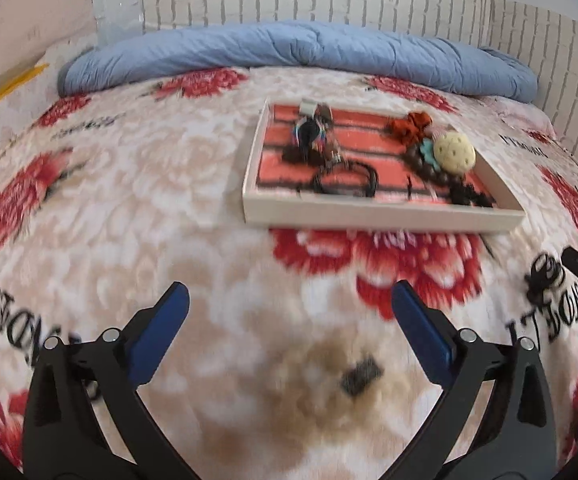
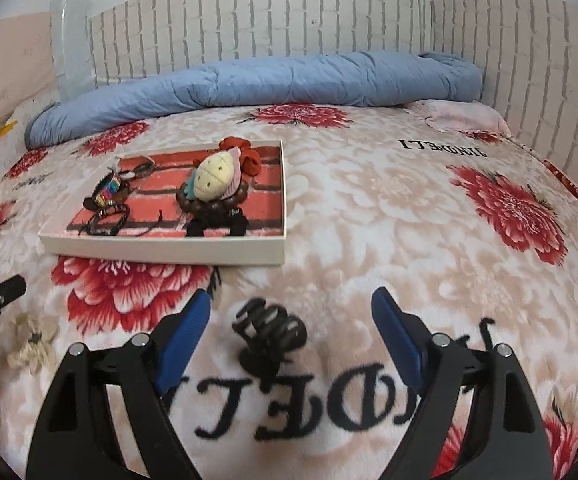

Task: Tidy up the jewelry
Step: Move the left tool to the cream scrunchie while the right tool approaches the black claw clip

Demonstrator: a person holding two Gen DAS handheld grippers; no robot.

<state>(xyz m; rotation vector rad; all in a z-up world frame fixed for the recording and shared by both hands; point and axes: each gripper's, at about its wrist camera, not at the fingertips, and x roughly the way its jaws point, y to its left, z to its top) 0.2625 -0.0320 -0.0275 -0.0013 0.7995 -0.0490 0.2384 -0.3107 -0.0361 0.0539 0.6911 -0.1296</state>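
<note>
Black hair claw (image 2: pixel 269 330) lies on the bed blanket (image 2: pixel 389 208) between the right gripper's (image 2: pixel 291 312) open jaws, untouched; jewelry tray (image 2: pixel 169 250) beyond it; left gripper (image 1: pixel 289 300) open over bare blanket, empty.

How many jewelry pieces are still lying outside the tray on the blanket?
1 for sure: the black hair claw on the blanket, between the right gripper's open fingers, nearer than the tray. A small dark object by the left gripper is too blurred to identify.
</note>
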